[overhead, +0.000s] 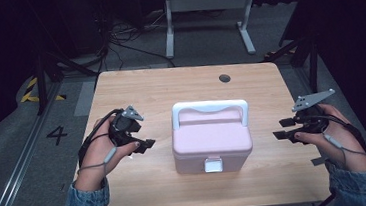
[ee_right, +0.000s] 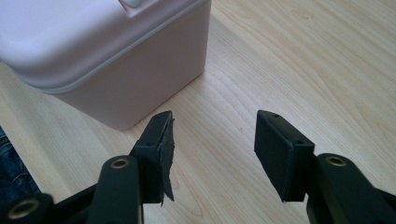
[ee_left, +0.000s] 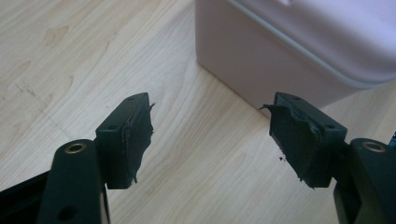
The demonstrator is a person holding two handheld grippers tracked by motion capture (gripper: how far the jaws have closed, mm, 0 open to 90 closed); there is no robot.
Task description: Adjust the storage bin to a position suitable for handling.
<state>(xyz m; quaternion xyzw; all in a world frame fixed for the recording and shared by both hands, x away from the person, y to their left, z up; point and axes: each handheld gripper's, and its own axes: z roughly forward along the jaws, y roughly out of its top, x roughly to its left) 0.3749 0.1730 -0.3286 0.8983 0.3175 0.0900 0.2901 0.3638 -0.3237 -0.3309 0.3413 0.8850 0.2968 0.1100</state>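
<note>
Box (overhead: 211,139), pink with a lid on, sits near the middle of the bench (overhead: 134,87), between the two claws and touching neither.

Nearest the person, the left claw (overhead: 144,145) hangs just above the bench to the box's left, jaws spread with nothing between them; in the left gripper view its pads (ee_left: 133,135) frame bare wood, and the box's lower corner (ee_left: 261,70) lies ahead and to the right. The right claw (overhead: 284,128) sits on the opposite side, also spread wide and empty; in the right gripper view the box (ee_right: 107,60) lies ahead and to the left of its jaws. The left claw looks a little nearer to the box than the right one.

The box's long axis runs left to right across the bench, so each claw faces one of its short ends. Its white latch (overhead: 213,165) is on the front wall, facing the person, and looks closed. Farther back, the white handle (overhead: 209,109) lies folded flat toward the rear of the lid, its bar parallel to the long axis.

My judgement: either the latch or the handle comes next, and both are reached from the middle, so each claw would have to swing inward.
</note>
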